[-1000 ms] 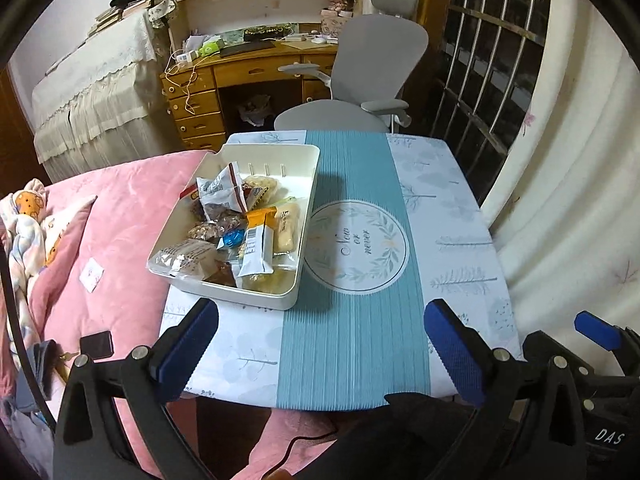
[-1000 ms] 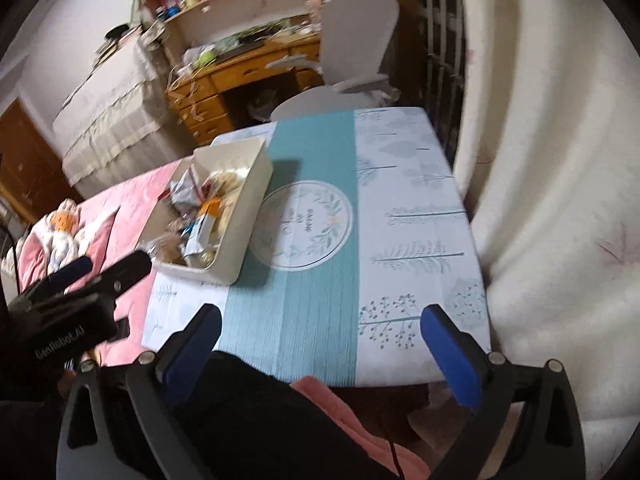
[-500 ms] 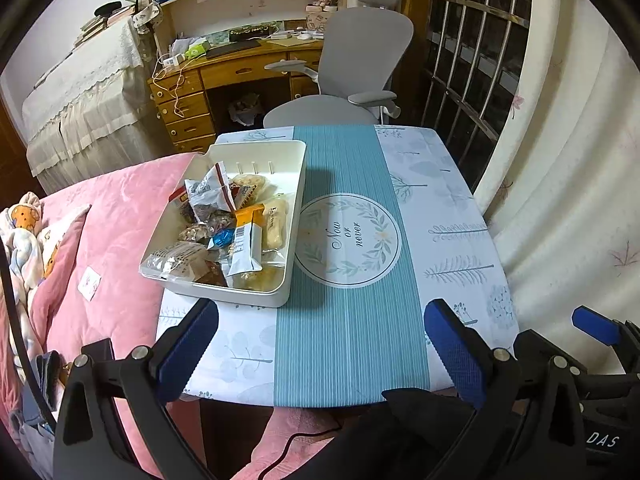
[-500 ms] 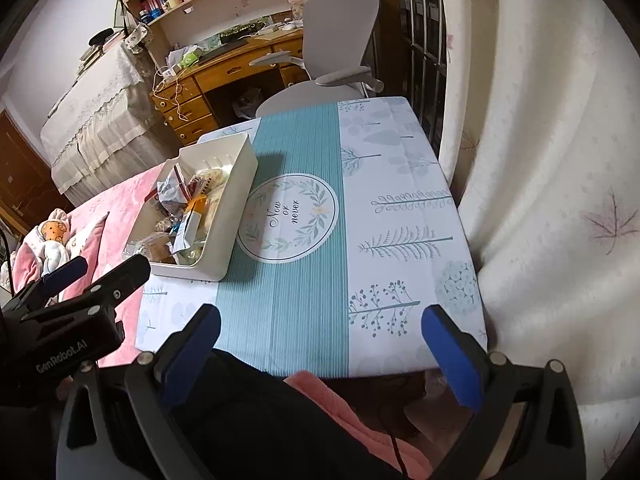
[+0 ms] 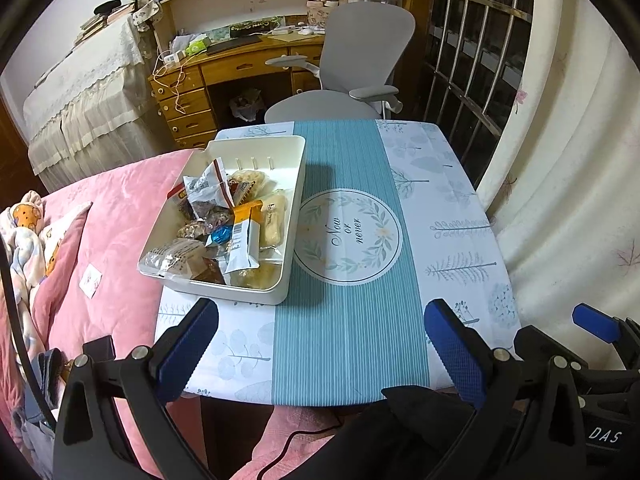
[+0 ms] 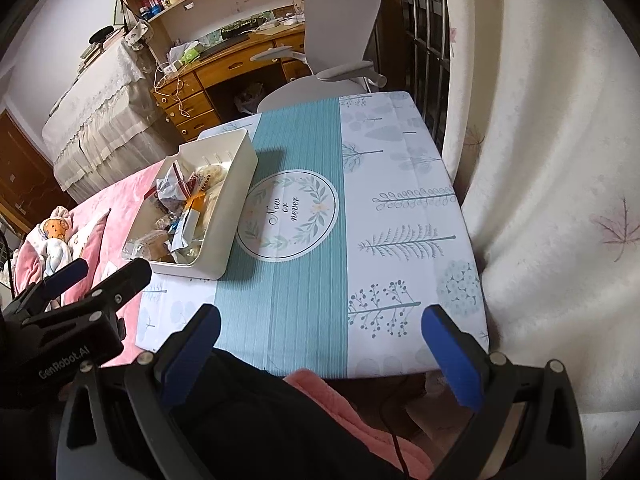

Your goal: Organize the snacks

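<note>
A white plastic bin (image 5: 294, 216) sits on the left part of a small table and holds several wrapped snacks (image 5: 224, 224). It also shows in the right wrist view (image 6: 236, 204), with the snacks (image 6: 180, 216) inside. My left gripper (image 5: 320, 344) is open and empty, held near the table's front edge, short of the bin. My right gripper (image 6: 320, 344) is open and empty, near the front edge to the right. The left gripper shows at the lower left of the right wrist view (image 6: 92, 280).
The table (image 5: 440, 208) has a teal and white cloth with a round "Now or never" print (image 5: 348, 236). A pink bed (image 5: 112, 216) lies left, a grey chair (image 5: 352, 64) and wooden desk (image 5: 224, 72) behind, a curtain (image 6: 552, 160) right.
Both grippers have drawn back and risen a little, so the table sits further off. Both stay open and empty. The bin and snacks have not moved.
</note>
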